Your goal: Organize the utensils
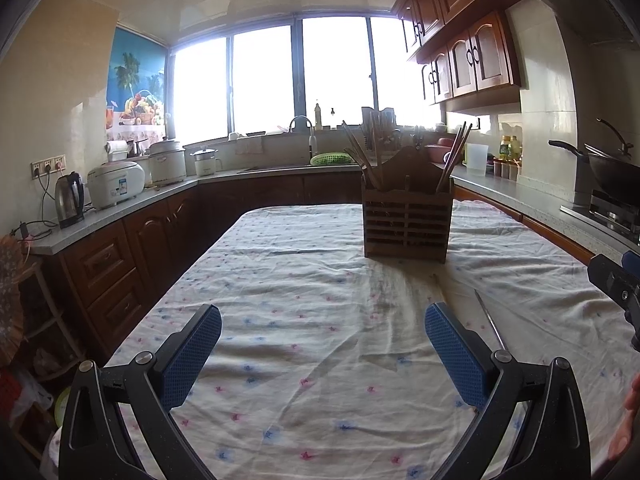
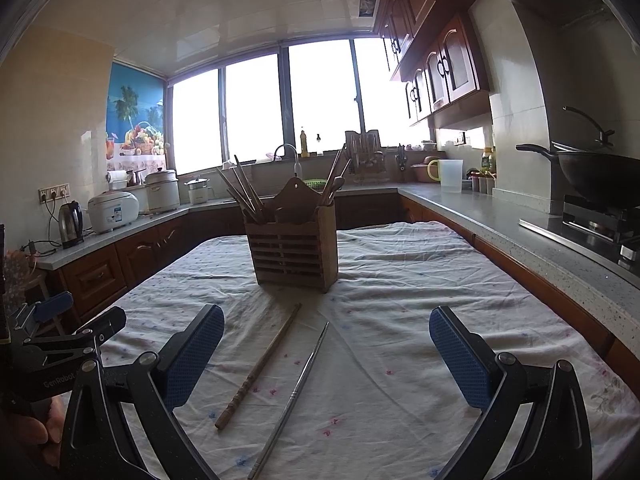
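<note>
A table under a flowered cloth (image 2: 420, 300) carries the slatted wooden utensil holder (image 2: 294, 256) at 12 o'clock, chopsticks fanning from both its ends. The left gripper (image 1: 322, 350) and right gripper (image 2: 326, 354) both hover over the cloth, fingers spread and holding nothing. Toward 6 o'clock from the holder lie a wooden chopstick (image 2: 260, 366) and, just right of it, a thinner metal chopstick (image 2: 294, 394).

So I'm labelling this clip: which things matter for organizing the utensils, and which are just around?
Job:
wooden chopstick
metal chopstick
wooden holder
left gripper, open
right gripper, open

Just around:
kettle
rice cooker
wok
jug
</note>
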The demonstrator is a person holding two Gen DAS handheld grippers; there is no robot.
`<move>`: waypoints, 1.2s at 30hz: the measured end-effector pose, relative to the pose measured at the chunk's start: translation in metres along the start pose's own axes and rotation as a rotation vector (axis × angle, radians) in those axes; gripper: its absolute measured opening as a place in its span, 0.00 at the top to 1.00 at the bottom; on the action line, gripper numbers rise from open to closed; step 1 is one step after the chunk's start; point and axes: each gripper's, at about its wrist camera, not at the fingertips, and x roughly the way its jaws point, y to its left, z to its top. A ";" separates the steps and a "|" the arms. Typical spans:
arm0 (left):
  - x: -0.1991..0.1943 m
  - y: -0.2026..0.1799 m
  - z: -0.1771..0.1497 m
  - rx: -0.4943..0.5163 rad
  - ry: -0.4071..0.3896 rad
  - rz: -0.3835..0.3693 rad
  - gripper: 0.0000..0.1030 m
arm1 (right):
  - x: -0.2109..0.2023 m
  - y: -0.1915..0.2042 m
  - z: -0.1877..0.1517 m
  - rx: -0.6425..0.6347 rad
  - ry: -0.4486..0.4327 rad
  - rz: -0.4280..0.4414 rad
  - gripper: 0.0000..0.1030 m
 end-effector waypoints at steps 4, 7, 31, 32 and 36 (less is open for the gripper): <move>-0.001 -0.001 0.000 0.000 0.000 0.000 0.01 | 0.000 0.001 0.000 0.000 0.003 0.001 0.00; 0.000 -0.002 0.000 0.000 0.002 -0.001 0.01 | 0.000 0.000 0.001 0.002 0.004 0.002 0.00; 0.004 0.000 0.013 -0.032 0.045 -0.026 0.01 | 0.010 -0.007 0.006 0.012 0.031 0.006 0.00; 0.004 -0.001 0.014 -0.033 0.046 -0.029 0.01 | 0.011 -0.008 0.007 0.012 0.031 0.007 0.00; 0.005 -0.004 0.015 -0.031 0.050 -0.032 0.01 | 0.012 -0.010 0.009 0.013 0.034 0.012 0.00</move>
